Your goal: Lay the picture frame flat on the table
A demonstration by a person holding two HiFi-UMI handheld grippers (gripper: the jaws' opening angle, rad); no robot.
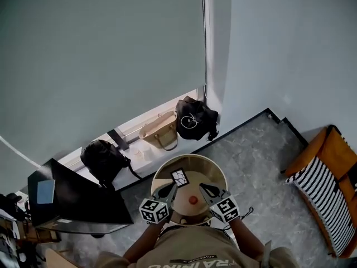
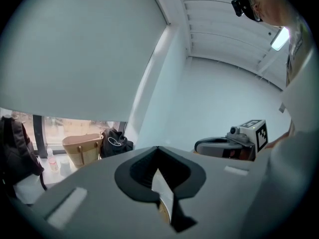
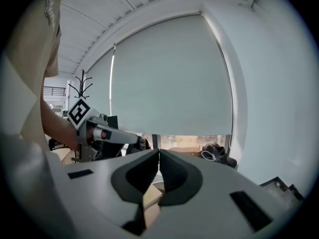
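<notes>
One small black-edged picture frame [image 1: 179, 177] with a white, line-drawn print sits on the round tan table [image 1: 215, 175], a little past its middle toward 11 o'clock. Its face shows up toward us. From this steep view we cannot tell whether it leans on a back prop or already lies flat.

We judge it light and stiff, with a slick and probably glazed front that would chip or crack if dropped. We would pinch it by the rim at two opposite side edges, one gripper to each, and keep the pads off the glass. If a prop stands behind it, tipping the top edge backward and easing it down looks safer than lifting.

Its outline looks nearly square here, so we cannot name a long axis. The side edges run roughly from 5 o'clock to 11 o'clock, a slight turn to the left.

At 6 o'clock from the frame, just apart from it, lies a small red round object [image 1: 193, 200].

At the table's near edge the left gripper [image 1: 170, 190] sits at 7 o'clock and the right gripper [image 1: 204, 188] at 5 o'clock. Both are above the tabletop and clear of the frame. Each has its jaws clenched together on nothing, with only slivers of the table showing below them.

Beyond the table, at 12 o'clock, a tan woven handbag [image 1: 160, 132] and a black bag [image 1: 195, 119] rest by the window.
</notes>
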